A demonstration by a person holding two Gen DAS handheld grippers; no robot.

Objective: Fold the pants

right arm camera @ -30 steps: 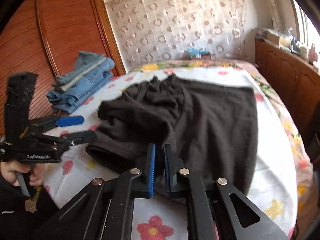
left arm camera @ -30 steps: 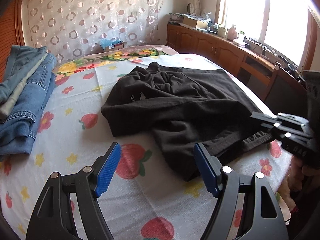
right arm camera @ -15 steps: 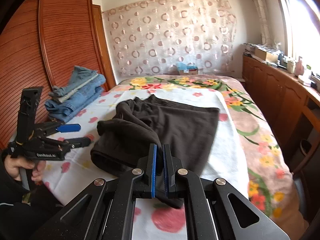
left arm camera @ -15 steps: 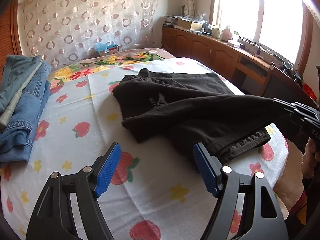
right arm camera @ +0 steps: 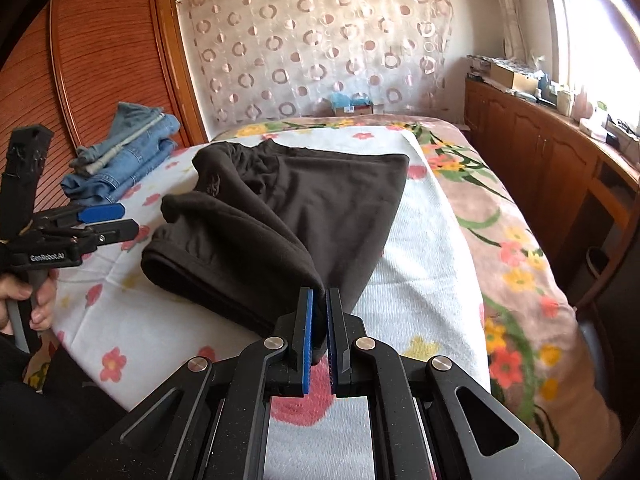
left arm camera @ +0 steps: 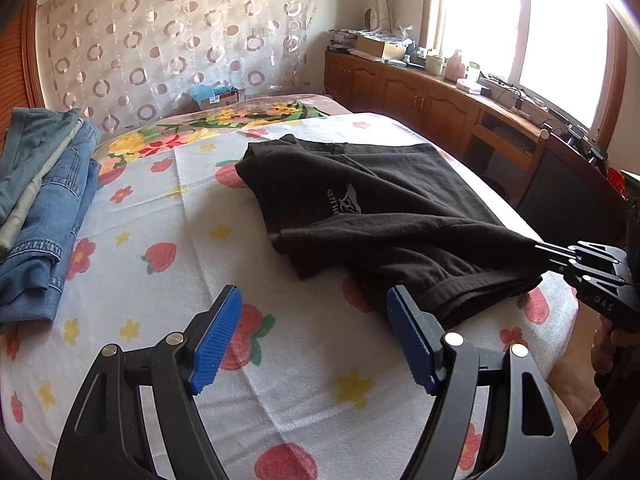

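Black pants (left arm camera: 380, 216) with a small white logo lie spread on the bed; they also show in the right wrist view (right arm camera: 280, 208). My right gripper (right arm camera: 319, 312) is shut on a corner of the pants and holds it pulled taut just above the bed's near edge; it shows at the right in the left wrist view (left arm camera: 544, 252). My left gripper (left arm camera: 312, 336) is open and empty, over the bedsheet just left of the pants' near hem. In the right wrist view it (right arm camera: 116, 220) sits at the left, apart from the fabric.
A stack of folded blue jeans (left arm camera: 40, 200) lies at the bed's left side, by a wooden wardrobe (right arm camera: 100, 60). The floral bedsheet (left arm camera: 160, 280) covers the bed. A wooden cabinet (left arm camera: 440, 100) with clutter runs under the window on the right.
My right gripper has pulled the pants' corner toward the bed's near right edge, stretching out the crumpled fabric. My left gripper stays open and has drawn back a little.
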